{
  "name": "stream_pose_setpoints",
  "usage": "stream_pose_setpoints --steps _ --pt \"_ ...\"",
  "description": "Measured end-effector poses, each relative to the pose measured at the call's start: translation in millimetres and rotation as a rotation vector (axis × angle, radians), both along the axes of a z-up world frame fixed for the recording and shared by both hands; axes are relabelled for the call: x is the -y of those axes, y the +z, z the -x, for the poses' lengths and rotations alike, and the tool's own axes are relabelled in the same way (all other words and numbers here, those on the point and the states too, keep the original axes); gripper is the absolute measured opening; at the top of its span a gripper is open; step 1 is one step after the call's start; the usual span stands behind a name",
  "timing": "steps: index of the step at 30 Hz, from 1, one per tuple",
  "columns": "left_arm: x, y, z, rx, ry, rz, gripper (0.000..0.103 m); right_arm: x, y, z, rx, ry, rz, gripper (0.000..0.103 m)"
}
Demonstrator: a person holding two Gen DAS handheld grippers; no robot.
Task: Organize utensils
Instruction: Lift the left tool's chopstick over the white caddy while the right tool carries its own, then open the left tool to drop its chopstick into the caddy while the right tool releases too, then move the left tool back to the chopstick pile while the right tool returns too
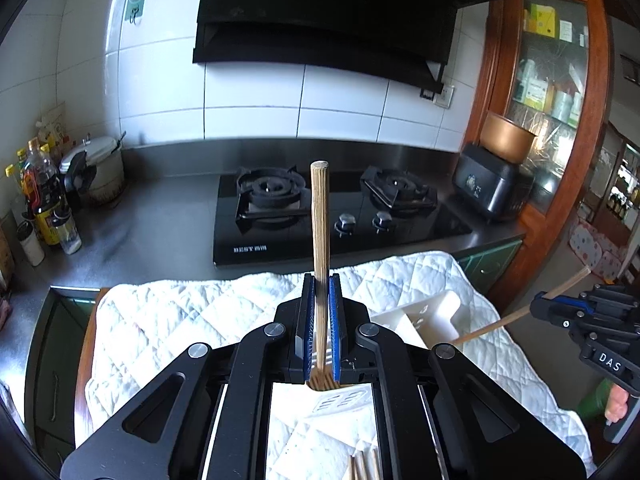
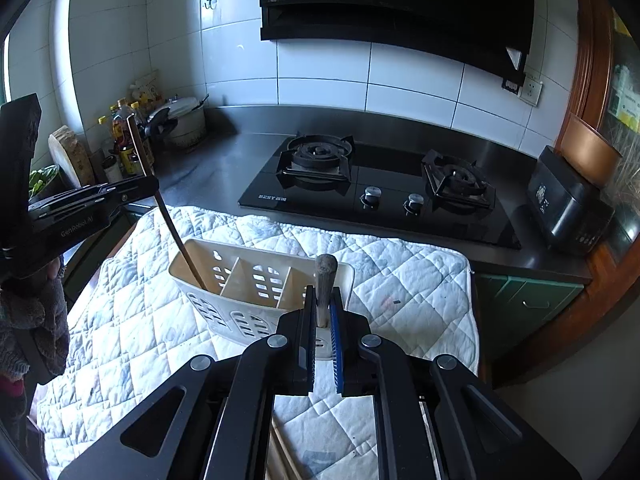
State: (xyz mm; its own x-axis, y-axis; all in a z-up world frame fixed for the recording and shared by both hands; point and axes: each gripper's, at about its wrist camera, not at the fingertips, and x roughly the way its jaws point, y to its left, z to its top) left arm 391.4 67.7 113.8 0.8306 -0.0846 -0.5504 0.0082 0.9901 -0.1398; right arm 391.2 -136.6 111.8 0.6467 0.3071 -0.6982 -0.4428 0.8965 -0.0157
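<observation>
My left gripper [image 1: 320,284] is shut on a wooden chopstick [image 1: 320,216] that stands upright between its pads. In the right wrist view that gripper [image 2: 154,186] holds the chopstick [image 2: 176,232] slanted, its lower end inside the leftmost compartment of a white slotted utensil holder [image 2: 240,284]. My right gripper [image 2: 323,298] is shut on another chopstick [image 2: 325,284], upright over the holder's right end. In the left wrist view the right gripper [image 1: 538,304] shows at the right edge, its chopstick [image 1: 500,322] reaching toward the holder [image 1: 432,320].
The holder lies on a white quilted cloth [image 2: 400,292] over a table. More chopsticks [image 1: 362,466] lie on the cloth near me. Behind is a steel counter with a black gas hob [image 2: 376,188], bottles [image 1: 44,200] at the left and a black appliance [image 2: 568,200] at the right.
</observation>
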Motion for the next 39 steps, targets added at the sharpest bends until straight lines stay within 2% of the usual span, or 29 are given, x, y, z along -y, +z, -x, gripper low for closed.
stream_pose_setpoints --steps 5,9,11,13,14,18,23,28,34,39 --pt "2.9 -13.3 -6.6 -0.032 -0.013 -0.009 0.006 0.8 -7.5 -4.4 -0.01 -0.006 -0.014 0.007" --pt "3.1 -15.6 -5.2 -0.026 -0.021 -0.007 0.009 0.3 -8.2 -4.6 -0.006 -0.007 -0.027 0.008" --pt "4.6 -13.6 -3.7 -0.022 -0.018 -0.011 0.009 1.0 -6.4 -4.2 0.004 -0.008 -0.027 0.012" --pt "4.9 -9.8 0.7 -0.011 -0.02 -0.011 0.009 3.0 -2.6 -1.4 0.019 -0.013 -0.033 0.022" --pt "4.9 -7.2 3.1 -0.006 -0.016 -0.01 0.009 4.8 0.1 0.7 0.026 -0.015 -0.036 0.023" --pt "0.0 8.9 21.5 0.033 -0.011 0.009 0.009 17.7 14.1 20.0 0.083 -0.029 -0.055 0.032" --pt "-1.4 21.2 66.2 0.082 -0.013 0.011 0.01 40.5 18.4 64.4 0.146 -0.029 -0.075 0.034" --pt "-4.8 5.8 112.1 0.075 -0.029 0.046 0.011 59.9 -8.1 108.5 0.134 -0.008 -0.086 0.035" --pt "-2.9 -38.0 157.8 0.028 -0.041 0.063 0.011 77.4 -61.7 147.2 0.097 -0.009 -0.057 0.035" --pt "-2.9 -77.6 184.8 -0.025 -0.039 0.103 0.011 88.6 -106.8 162.8 0.043 -0.017 -0.062 0.035"
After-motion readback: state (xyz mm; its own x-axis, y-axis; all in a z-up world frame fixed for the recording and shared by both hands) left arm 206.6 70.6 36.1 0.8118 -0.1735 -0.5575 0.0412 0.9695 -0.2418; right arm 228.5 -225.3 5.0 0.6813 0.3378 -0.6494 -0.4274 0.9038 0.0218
